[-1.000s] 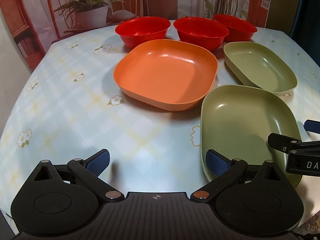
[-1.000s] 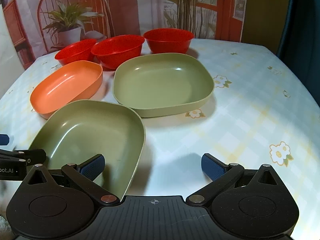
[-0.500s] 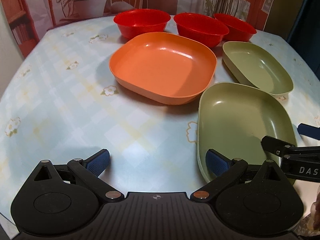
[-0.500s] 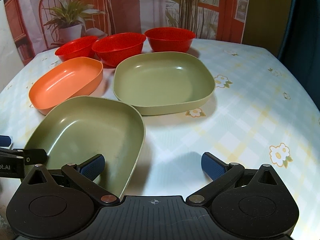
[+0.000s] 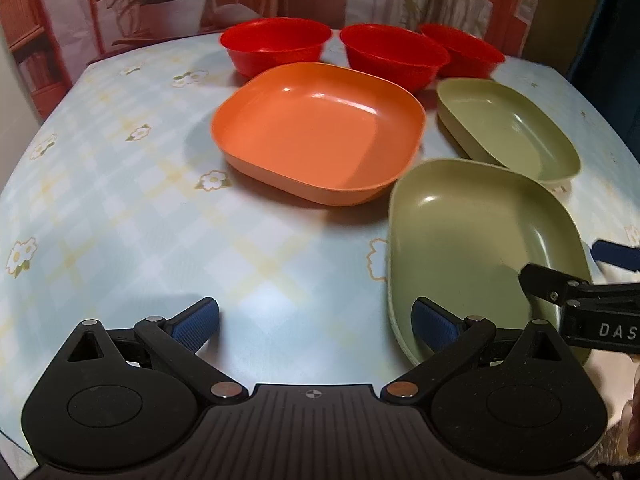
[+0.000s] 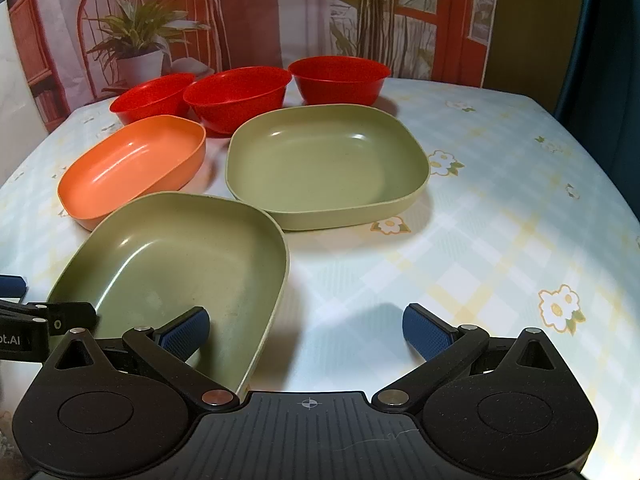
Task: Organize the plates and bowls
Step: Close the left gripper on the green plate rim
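The left gripper (image 5: 316,320) was spread wide and held nothing. It hung low over the table (image 5: 120,208), which had a light blue cloth with little white flowers on it. One of its blue pads sat over the near edge of the near green plate (image 5: 476,248), but it was hard to tell if it touched. The right gripper (image 6: 306,326) was spread wide too, and it held nothing. Its left pad was inside the same near green plate (image 6: 172,264), and its right pad was over the bare cloth. That plate lay at the front of the table, between the two grippers. Just behind it lay the far green plate (image 6: 324,164). To the left of the far green plate lay the orange plate (image 5: 320,132), close to both green ones. All three plates were square with round corners, and all three were empty. At the back stood three red bowls in a row: the left bowl (image 5: 276,46), the middle bowl (image 5: 394,56) and the right bowl (image 5: 464,54). The bowls were close together, just behind the plates. Behind the table hung a picture wall with a potted plant (image 6: 136,44) on it.
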Tool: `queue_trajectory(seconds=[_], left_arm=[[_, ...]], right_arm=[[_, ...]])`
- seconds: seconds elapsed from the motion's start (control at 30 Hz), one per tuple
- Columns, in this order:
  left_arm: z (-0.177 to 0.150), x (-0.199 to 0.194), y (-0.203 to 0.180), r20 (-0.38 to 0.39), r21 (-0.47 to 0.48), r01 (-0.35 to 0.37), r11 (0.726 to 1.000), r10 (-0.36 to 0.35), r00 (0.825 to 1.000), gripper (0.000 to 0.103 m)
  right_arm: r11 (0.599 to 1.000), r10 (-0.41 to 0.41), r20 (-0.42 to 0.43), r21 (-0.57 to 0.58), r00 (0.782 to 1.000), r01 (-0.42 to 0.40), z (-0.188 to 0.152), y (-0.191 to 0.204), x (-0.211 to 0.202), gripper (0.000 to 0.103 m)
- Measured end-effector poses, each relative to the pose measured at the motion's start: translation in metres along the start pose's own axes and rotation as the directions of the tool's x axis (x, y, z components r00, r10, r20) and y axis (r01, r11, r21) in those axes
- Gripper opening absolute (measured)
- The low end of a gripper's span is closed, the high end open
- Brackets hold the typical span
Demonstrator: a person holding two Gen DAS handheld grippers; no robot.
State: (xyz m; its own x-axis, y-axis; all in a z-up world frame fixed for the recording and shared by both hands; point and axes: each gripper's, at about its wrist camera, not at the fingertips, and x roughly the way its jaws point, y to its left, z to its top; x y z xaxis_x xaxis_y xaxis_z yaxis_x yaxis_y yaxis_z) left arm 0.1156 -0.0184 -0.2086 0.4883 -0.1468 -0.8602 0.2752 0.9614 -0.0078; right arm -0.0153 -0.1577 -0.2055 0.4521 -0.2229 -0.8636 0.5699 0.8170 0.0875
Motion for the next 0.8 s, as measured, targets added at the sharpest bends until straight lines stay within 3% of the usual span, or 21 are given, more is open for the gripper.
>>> queue_trajectory(seconds=[0.13,0.2,0.3,0.4,0.53,0.67,0.73,0.8], left_arm=[[0.003,-0.002,-0.003,-0.023,0.032,0.021,0.999,-0.021,1.000,0.097],[0.003,-0.007,-0.006,-0.017,0.050,0.038,0.998,-0.038,0.999,0.080],[0.002,-0.013,-0.011,-0.017,0.074,0.069,0.995,-0.068,0.998,0.062],[-0.001,-0.016,-0.013,-0.015,0.070,0.096,0.993,-0.096,0.995,0.050],[-0.004,-0.016,-0.011,-0.014,0.056,0.112,0.992,-0.112,0.994,0.040],[-0.005,-0.016,-0.005,-0.011,0.032,0.152,0.988,-0.151,0.988,0.019],[-0.006,-0.016,-0.004,-0.006,0.025,0.178,0.984,-0.178,0.984,0.015],[-0.007,-0.017,-0.005,0.000,0.031,0.179,0.983,-0.179,0.984,0.015]], right_arm=[[1.000,0.021,-0.016,0.005,1.000,-0.021,0.000,0.000,-0.004,0.102],[0.999,0.044,-0.020,0.007,0.999,-0.044,0.001,0.001,-0.007,0.096],[0.998,0.065,-0.025,0.008,0.998,-0.065,0.001,0.000,-0.013,0.084],[0.996,0.083,-0.027,0.023,0.996,-0.082,0.001,-0.002,-0.016,0.076],[0.993,0.113,-0.025,0.027,0.993,-0.112,0.001,-0.001,-0.018,0.064],[0.991,0.130,-0.023,0.024,0.991,-0.129,0.002,0.000,-0.019,0.055],[0.990,0.138,-0.022,0.027,0.990,-0.138,0.002,0.000,-0.019,0.051],[0.988,0.150,-0.022,0.025,0.988,-0.149,0.002,0.000,-0.019,0.040]])
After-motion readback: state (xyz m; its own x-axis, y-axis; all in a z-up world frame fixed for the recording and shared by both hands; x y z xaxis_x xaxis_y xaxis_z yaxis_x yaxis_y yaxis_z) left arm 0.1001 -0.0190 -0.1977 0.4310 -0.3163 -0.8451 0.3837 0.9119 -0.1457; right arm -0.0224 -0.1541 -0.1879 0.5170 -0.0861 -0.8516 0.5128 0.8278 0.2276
